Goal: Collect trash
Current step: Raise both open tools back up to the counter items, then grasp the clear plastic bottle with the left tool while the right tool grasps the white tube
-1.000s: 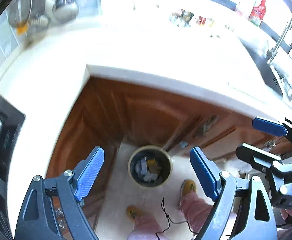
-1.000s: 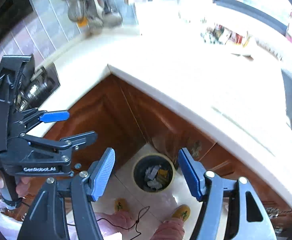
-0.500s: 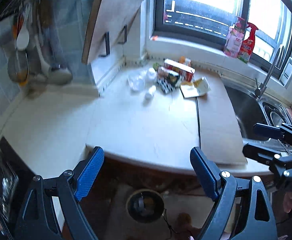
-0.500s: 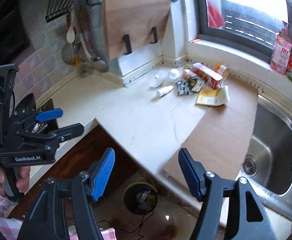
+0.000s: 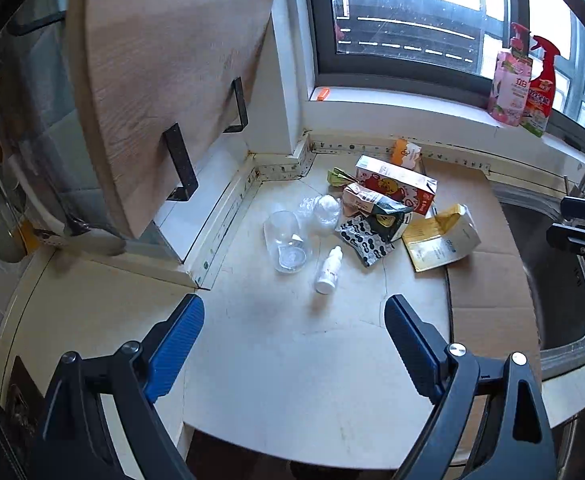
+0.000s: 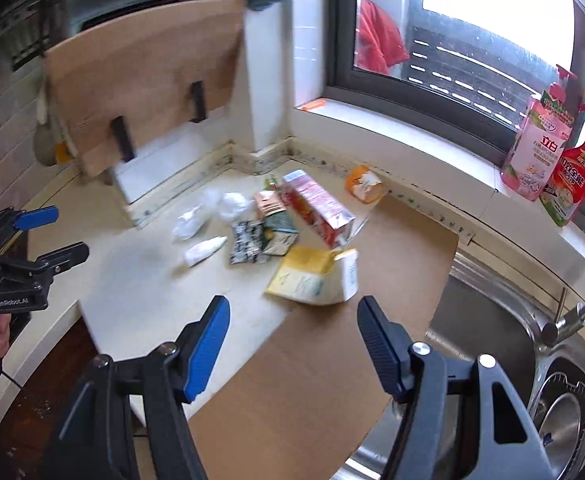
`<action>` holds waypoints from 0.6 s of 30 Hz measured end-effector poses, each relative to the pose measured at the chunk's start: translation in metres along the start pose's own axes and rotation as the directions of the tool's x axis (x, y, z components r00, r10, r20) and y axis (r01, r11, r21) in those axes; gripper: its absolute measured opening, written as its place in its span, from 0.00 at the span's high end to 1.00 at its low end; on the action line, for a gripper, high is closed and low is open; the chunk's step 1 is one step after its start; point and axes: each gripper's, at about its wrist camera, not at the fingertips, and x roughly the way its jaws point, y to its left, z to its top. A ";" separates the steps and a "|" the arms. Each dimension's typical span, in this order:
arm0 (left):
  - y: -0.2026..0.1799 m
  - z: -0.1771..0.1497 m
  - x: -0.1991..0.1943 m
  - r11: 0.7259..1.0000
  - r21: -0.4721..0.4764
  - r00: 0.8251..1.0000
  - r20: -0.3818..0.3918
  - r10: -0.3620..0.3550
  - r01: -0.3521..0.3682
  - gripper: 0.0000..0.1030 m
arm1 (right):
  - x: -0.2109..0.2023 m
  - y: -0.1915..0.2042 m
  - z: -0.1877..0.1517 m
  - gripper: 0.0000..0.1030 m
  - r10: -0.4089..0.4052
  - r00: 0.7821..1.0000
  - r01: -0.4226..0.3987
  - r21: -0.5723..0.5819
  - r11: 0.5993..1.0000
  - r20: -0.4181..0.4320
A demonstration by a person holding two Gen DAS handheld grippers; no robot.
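A heap of trash lies in the back corner of the counter: a clear plastic cup, crumpled clear film, a small white bottle, a black-and-white wrapper, a red carton and a yellow-and-white carton. The yellow carton, red carton and white bottle also show in the right wrist view. My left gripper is open and empty, short of the bottle. My right gripper is open and empty, just short of the yellow carton.
A wooden cutting board leans on a rack at the left. A brown board covers the counter beside the steel sink. Two spray bottles stand on the window sill. An orange packet lies by the wall.
Both grippers have swung up from the bin on the floor to face the counter and moved closer to the trash heap. Both stay open and empty.
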 end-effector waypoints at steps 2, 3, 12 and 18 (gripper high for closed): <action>-0.001 0.010 0.021 1.000 -0.007 1.000 -0.013 -0.007 0.007 0.12 | 0.021 -0.014 0.009 0.35 -0.001 1.000 0.001 0.008 1.000 -0.022; -0.001 0.019 0.035 1.000 -0.011 1.000 -0.025 -0.003 0.003 0.12 | 0.031 -0.020 0.011 0.35 -0.001 0.999 0.002 0.015 1.000 -0.034; -0.009 0.051 0.125 0.999 0.027 0.995 -0.084 0.043 -0.041 0.12 | 0.124 -0.051 0.010 0.35 0.019 0.989 -0.002 0.112 0.994 -0.147; -0.002 0.059 0.171 0.998 0.010 0.988 -0.144 0.063 -0.062 0.12 | 0.159 -0.061 0.009 0.35 0.024 0.982 0.002 0.135 0.991 -0.189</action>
